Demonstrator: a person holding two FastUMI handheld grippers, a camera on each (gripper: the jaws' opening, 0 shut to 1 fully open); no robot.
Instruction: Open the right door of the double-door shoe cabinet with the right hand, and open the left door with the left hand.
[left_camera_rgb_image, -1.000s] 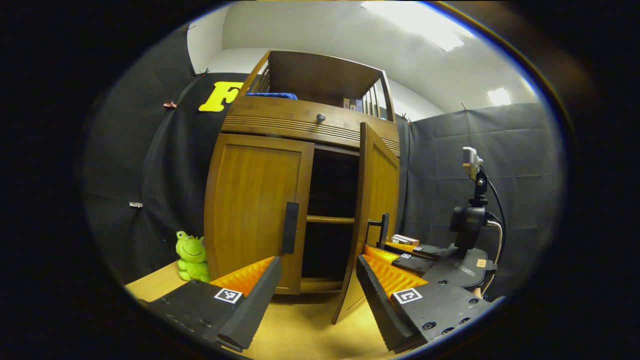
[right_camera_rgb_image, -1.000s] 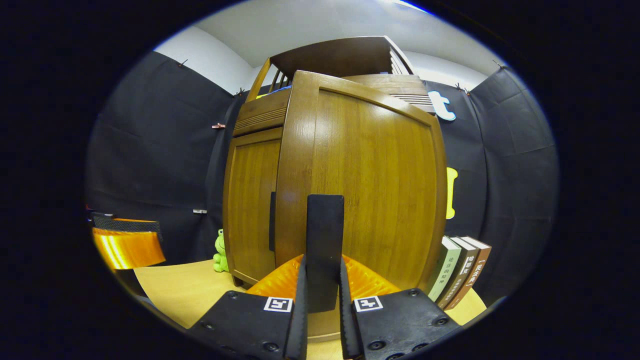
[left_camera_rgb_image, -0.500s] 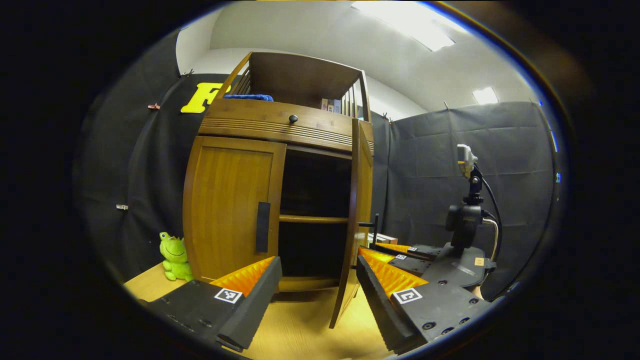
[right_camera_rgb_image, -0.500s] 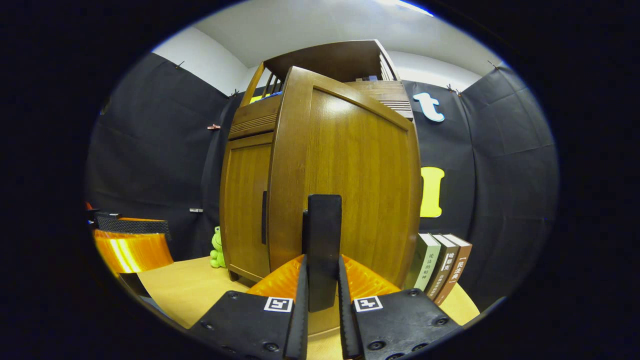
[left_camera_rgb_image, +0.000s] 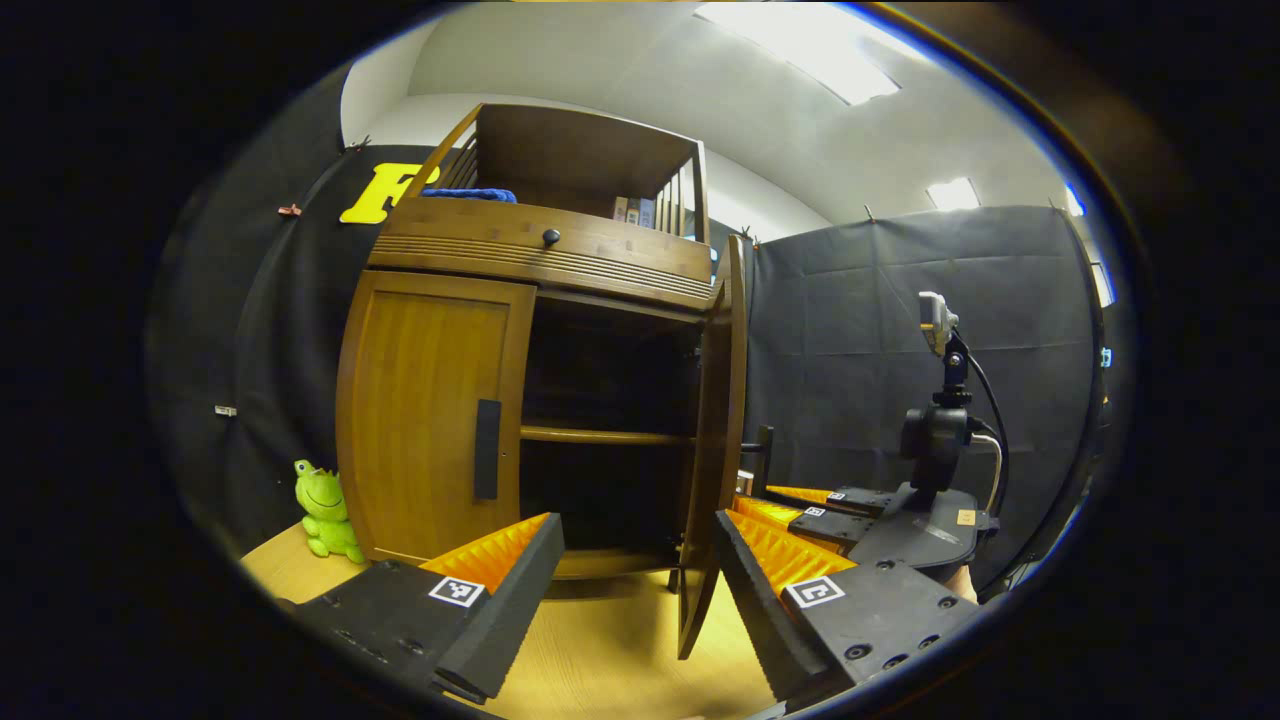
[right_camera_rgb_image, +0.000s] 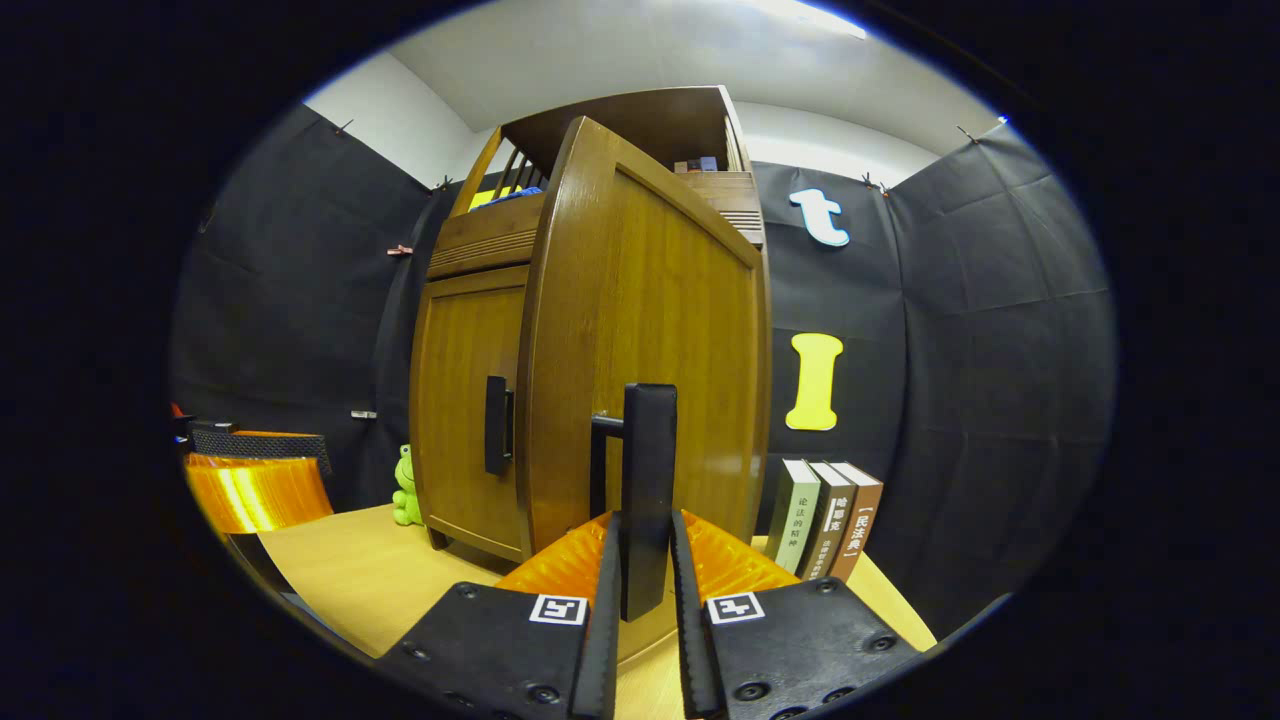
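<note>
Left gripper view: the left gripper (left_camera_rgb_image: 635, 590) is held released, fingers wide apart, nothing between them, low over the worktop (left_camera_rgb_image: 620, 670). It is aimed at the shoe cabinet (left_camera_rgb_image: 540, 250) straight ahead. The left door (left_camera_rgb_image: 425, 410) is seen shut, ahead and to the gripper's left, its handle (left_camera_rgb_image: 487, 449) untouched and well apart from the fingertips. The open jaw is judged to be a ready pose for that handle. The right door (left_camera_rgb_image: 718, 440) is swung out and seen edge-on just ahead of the gripper's right finger; dark shelves are exposed between the doors. The right gripper (left_camera_rgb_image: 790, 497) is seen beyond that door's edge, level, at the door's handle (left_camera_rgb_image: 765, 458). A green toy frog (left_camera_rgb_image: 325, 497) sits by the cabinet's left foot, clear of both swings.

Right gripper view: the right gripper (right_camera_rgb_image: 645, 590) is clenched on the right door's handle (right_camera_rgb_image: 648, 490), the bar pinched upright between both fingers. The grip is taken on the handle so the door can be drawn round its hinge; the door face (right_camera_rgb_image: 650, 340) is angled away, ahead and above. The gripper is held level, pointed at the door. Books (right_camera_rgb_image: 825, 515) stand ahead to the right, near the swing path, so contact is judged possible if the door is taken much wider. The left door's handle (right_camera_rgb_image: 497, 424) is seen ahead to the left.
</note>
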